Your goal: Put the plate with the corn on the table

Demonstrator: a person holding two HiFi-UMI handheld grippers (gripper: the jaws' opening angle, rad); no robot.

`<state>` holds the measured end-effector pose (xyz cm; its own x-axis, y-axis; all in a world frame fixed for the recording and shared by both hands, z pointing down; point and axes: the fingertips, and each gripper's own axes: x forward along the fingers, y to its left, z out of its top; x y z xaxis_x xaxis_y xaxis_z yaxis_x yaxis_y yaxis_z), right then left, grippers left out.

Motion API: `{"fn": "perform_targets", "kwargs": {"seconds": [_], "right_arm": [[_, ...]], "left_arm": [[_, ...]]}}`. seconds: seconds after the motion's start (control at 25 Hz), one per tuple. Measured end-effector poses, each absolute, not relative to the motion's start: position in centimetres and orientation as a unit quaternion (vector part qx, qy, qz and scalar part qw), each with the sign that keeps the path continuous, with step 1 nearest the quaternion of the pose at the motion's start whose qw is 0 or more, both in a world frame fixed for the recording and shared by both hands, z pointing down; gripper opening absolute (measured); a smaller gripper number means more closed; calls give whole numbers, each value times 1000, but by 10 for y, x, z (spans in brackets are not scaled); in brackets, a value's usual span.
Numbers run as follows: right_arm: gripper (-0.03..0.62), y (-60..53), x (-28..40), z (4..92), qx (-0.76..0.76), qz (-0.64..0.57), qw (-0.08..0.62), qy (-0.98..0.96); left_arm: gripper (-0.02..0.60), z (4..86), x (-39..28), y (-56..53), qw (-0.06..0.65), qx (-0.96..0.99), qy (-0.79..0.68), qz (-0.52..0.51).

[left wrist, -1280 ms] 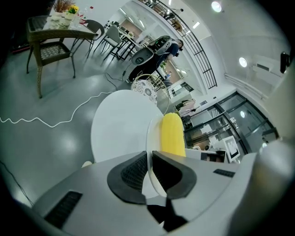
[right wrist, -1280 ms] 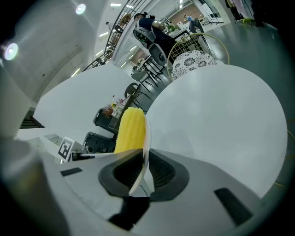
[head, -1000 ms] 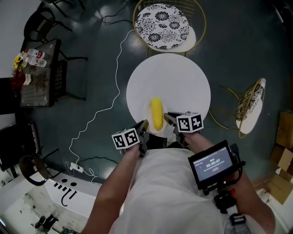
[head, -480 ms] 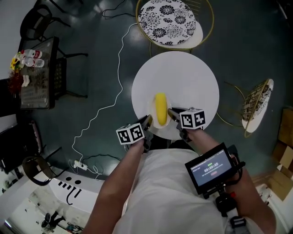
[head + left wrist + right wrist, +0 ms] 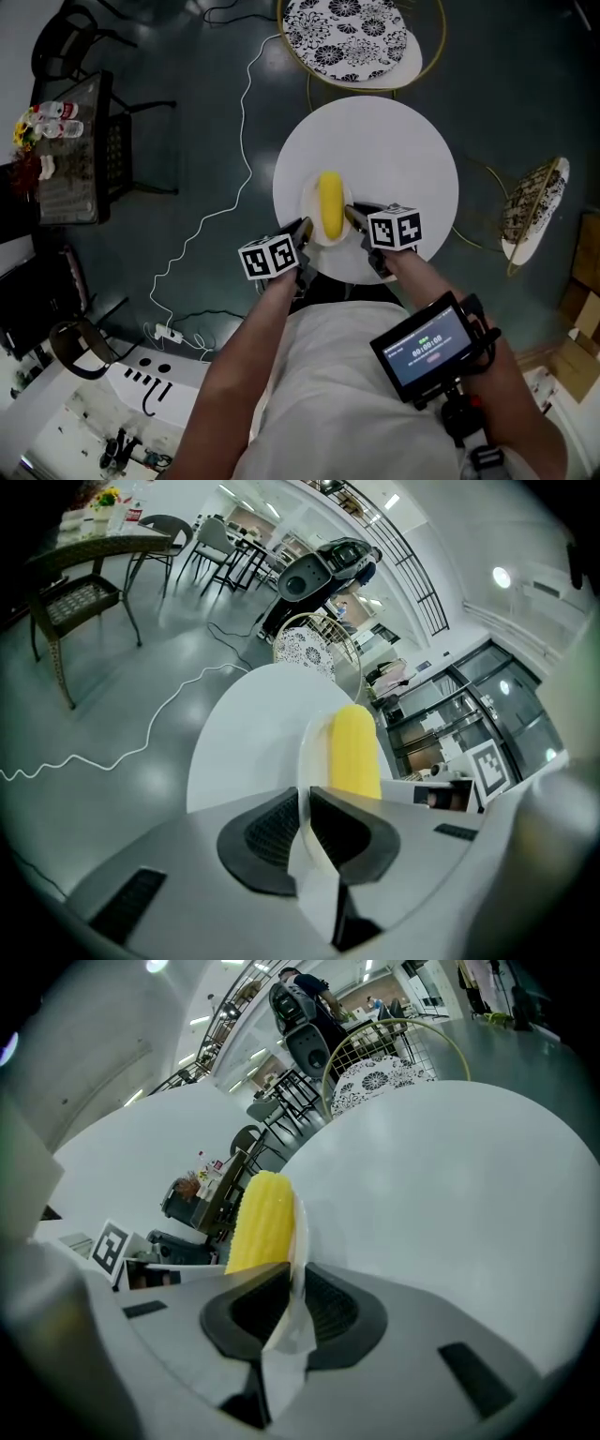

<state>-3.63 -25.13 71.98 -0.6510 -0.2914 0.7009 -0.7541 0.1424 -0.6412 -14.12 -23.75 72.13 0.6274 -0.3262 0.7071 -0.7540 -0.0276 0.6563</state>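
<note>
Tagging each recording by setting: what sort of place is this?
Probably a café-style seating area in a large open hall: a round white table, wire-frame chairs with patterned cushions, a second table holding bottles, and a railed upper gallery.

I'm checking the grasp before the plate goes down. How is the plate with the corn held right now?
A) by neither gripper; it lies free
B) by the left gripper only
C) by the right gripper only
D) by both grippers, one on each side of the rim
D: the left gripper and the right gripper each have their jaws shut on the rim of the plate, on opposite sides of the corn.
</note>
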Motion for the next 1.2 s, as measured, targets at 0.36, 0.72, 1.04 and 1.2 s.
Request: {"fn": "perform_targets", "kwargs": {"seconds": [0.36, 0.72, 1.04, 1.2], "right_arm": [[46, -275, -39, 732, 381, 528, 227, -724], [46, -290, -40, 742, 387, 515, 243, -725], [46, -300, -41, 742, 388, 496, 260, -732], [48, -301, -42, 745, 388, 485, 271, -735]], "left_arm": [[38, 733, -142, -267, 555, 701, -392, 218], [40, 743, -140, -281, 539, 697, -401, 250], [40, 746, -139, -288, 528, 698, -405, 265], [43, 747, -139, -289, 510, 706, -406, 278]]}}
